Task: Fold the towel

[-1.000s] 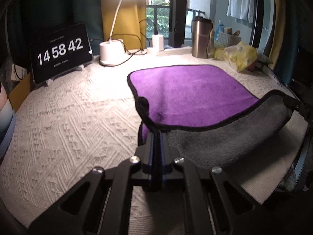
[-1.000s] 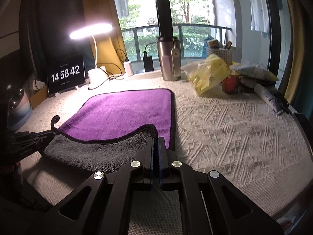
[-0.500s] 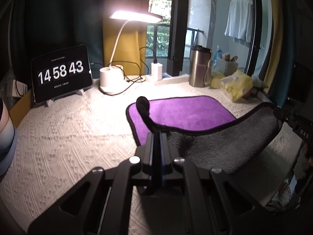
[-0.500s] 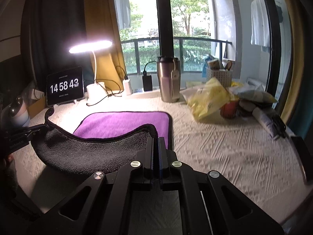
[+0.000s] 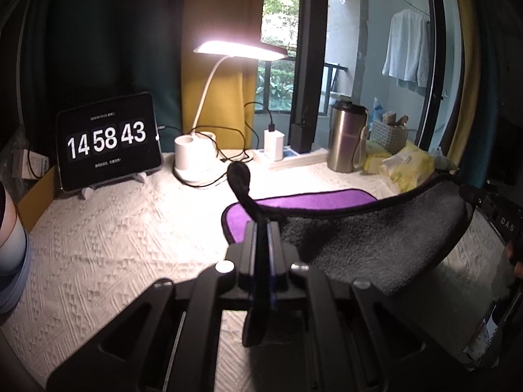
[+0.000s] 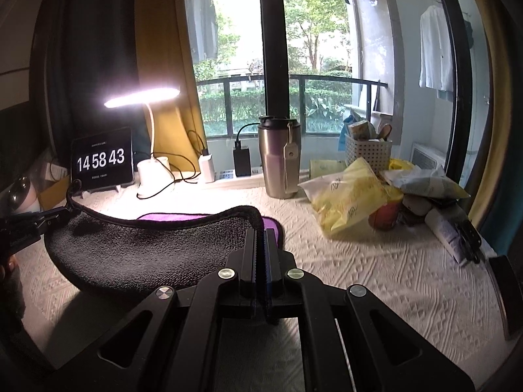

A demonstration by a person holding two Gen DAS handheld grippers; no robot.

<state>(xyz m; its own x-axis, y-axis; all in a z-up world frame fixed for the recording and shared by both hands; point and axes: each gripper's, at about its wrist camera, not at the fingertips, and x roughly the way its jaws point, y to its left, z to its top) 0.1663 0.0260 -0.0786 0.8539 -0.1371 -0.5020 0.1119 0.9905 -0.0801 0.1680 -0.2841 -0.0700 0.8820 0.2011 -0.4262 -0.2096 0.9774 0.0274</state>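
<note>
The towel (image 5: 376, 241) is purple on top, grey beneath, with black edging. Its near edge hangs lifted between both grippers; the far part (image 5: 313, 199) still lies on the white tablecloth. My left gripper (image 5: 261, 228) is shut on the towel's near left corner, whose black loop (image 5: 240, 176) sticks up. My right gripper (image 6: 260, 232) is shut on the near right corner. The grey underside (image 6: 147, 254) sags between them, and purple (image 6: 173, 217) shows behind it. The other gripper shows at the right edge of the left wrist view (image 5: 497, 215) and at the left edge of the right wrist view (image 6: 29, 225).
At the back stand a tablet clock (image 5: 108, 147), a lit desk lamp (image 5: 193, 156), a charger (image 5: 274, 145) and a steel tumbler (image 6: 279, 156). Yellow bags (image 6: 349, 196), a basket (image 6: 367, 150) and tubes (image 6: 451, 232) crowd the right side. A pastel container (image 5: 9, 245) sits far left.
Both grippers have risen and carried the towel's near edge up and toward the far side. Less purple shows and more grey underside hangs in the air.
</note>
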